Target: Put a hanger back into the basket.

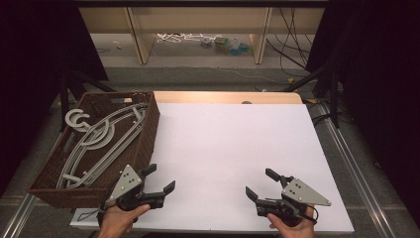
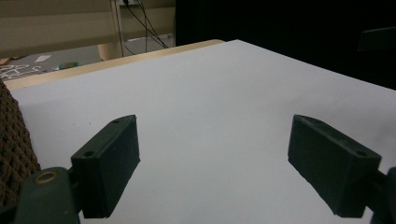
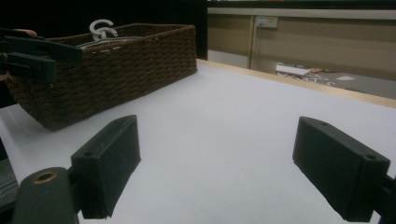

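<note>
Left hand-held gripper (image 1: pixel 162 179) at 7 o'clock on white surface (image 1: pixel 228 148), jaws spread wide, nothing in them. Right hand-held gripper (image 1: pixel 262 183) at 5 o'clock, same deal, wide open and empty. Brown wicker basket (image 1: pixel 148 129) at 9 o'clock on surface's left edge, grey plastic hangers (image 1: pixel 94 139) piled inside.

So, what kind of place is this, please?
Probably a lab or studio set up for recording handling tasks, not a home. A white table stands between black curtains, loose cables lie on the floor, and a wicker basket of grey hangers sits at the left.
</note>
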### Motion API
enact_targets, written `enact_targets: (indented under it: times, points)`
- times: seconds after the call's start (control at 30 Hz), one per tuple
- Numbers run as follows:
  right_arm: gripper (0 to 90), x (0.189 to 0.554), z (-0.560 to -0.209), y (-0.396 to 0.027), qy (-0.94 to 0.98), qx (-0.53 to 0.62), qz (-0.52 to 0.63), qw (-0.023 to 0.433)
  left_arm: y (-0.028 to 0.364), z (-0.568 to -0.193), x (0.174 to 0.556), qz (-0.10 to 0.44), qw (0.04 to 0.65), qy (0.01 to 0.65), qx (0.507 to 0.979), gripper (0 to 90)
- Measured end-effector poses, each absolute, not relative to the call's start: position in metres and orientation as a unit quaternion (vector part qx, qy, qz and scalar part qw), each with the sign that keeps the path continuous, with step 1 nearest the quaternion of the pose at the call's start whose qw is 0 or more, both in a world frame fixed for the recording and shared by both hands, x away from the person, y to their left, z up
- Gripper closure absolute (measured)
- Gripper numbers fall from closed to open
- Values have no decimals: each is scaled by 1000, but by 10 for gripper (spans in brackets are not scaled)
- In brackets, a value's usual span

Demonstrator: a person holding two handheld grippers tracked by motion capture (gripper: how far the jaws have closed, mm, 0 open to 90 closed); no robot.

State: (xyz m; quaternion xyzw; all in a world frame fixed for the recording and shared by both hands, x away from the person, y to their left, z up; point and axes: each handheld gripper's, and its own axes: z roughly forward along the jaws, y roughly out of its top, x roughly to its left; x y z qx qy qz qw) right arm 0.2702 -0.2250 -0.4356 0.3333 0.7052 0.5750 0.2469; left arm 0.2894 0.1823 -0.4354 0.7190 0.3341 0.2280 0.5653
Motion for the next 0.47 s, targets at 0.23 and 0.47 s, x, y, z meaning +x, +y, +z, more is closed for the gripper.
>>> enact_targets:
  times: [0.23,0.47]
  points:
    - [157,269,-436,-224,706,340,575,234,183,-435,289,229,565,335,718,166]
    - [158,270,-436,-224,707,335,576,237,183,-435,290,229,571,331,716,166]
